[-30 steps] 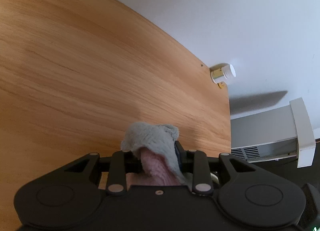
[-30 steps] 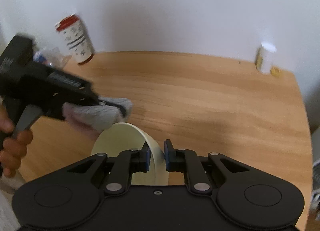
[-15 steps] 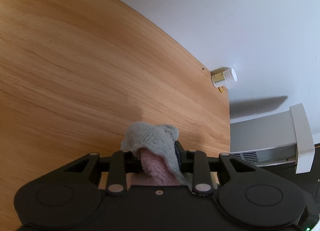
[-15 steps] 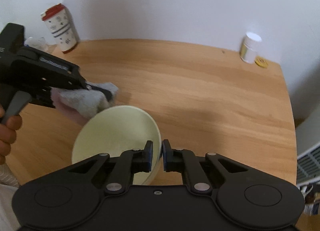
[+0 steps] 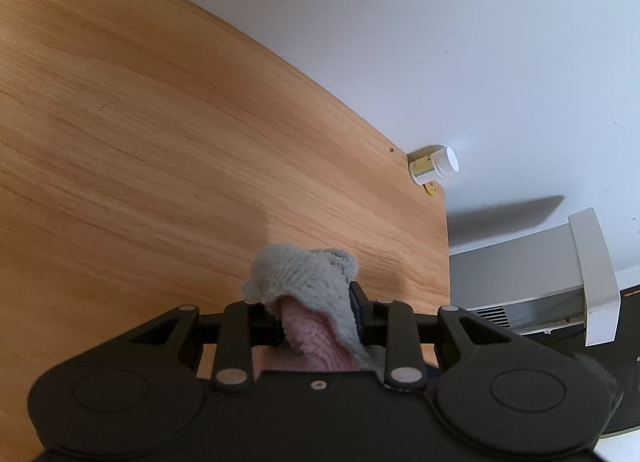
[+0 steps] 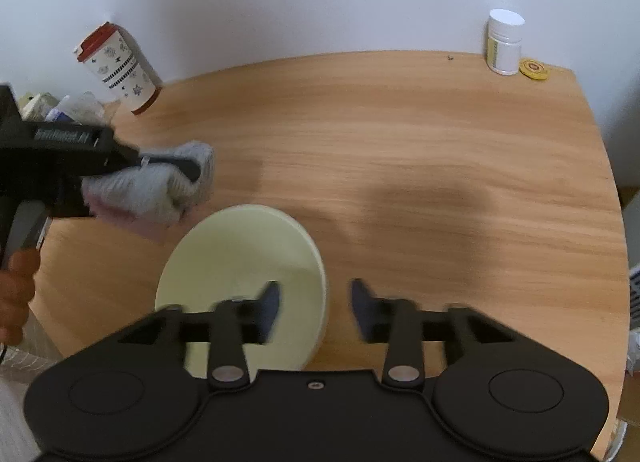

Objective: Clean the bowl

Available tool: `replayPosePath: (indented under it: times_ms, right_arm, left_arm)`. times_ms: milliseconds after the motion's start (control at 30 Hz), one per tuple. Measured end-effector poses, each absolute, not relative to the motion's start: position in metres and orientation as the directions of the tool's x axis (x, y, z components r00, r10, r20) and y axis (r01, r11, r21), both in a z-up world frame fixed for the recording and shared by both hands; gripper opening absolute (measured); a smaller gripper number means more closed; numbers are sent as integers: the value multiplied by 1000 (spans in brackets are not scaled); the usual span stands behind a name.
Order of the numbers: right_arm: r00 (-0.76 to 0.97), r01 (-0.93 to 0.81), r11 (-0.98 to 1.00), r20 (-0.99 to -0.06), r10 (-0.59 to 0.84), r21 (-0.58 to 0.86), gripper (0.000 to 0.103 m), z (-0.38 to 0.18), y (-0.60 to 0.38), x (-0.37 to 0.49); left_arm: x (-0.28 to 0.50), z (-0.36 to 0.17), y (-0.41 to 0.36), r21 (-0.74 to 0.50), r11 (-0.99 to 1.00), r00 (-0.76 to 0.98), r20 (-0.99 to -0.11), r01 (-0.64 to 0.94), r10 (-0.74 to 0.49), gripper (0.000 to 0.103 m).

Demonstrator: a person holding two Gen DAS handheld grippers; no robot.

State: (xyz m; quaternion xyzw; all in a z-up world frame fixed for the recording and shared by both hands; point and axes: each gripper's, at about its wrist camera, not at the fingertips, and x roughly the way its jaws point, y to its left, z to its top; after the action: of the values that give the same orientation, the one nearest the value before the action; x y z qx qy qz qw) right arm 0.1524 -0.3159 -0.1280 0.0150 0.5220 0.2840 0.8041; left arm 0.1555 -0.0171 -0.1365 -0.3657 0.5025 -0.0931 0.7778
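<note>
So the bowl (image 6: 244, 282) looks to have been set down on the table (image 6: 400, 166) already: it sits upright near the front edge, right under the right gripper (image 6: 316, 302). That gripper's jaws have just been opening, and the bowl's rim on the right-hand side is now between them with clear gaps on both sides, so nothing is being pinched anymore. The fingers are blurred, which fits a release in progress.

The cloth (image 6: 160, 190) is clamped narrow in the left gripper (image 6: 188, 170), which is held just beside the bowl's far-left rim, not inside it. A grey side and a pink side can be made out on the cloth (image 5: 304, 286) in the left wrist view, bunched up between the pads.

As for progress, it's judged to be late: the inside of the bowl is seen as plain pale yellow, with no crumbs, liquid or smears that can be made out, and the cloth is already out of it. Whether any wiping is left can't really be told from this. Probably only the letting go and backing off are left.

Other containers: a red-lidded paper cup (image 6: 120, 66) at the back left and a white-capped pill bottle (image 6: 505, 42) at the back right, both closed, contents not visible. A small yellow disc (image 6: 534, 69) lies just beside the bottle.
</note>
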Motion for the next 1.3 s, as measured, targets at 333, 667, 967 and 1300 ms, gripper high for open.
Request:
replayPosePath:
  times_ms: [333,667,967,1300]
  right_arm:
    - [69,-620,682,-839,540,387,37,-152,-286,197]
    - [-7,-669,622,-839,543,408,19,-156,-283,197]
    - [246,-794,603,-863,441,81,12,-123,-262,158]
    - [498,-803,552,-761,416,-224,14,-79,-255,112]
  left_arm:
    - [146,-139,-5,-656,702,509,-720,-277,-472,28]
    - [138,-140,4,-646,688,536,-728,-329,-428,28]
    - [147,-133,1,-648,704,540,-718,-289,-439,28]
    - [170,-117,-19,-755,627,549,-613,-192,-569,28]
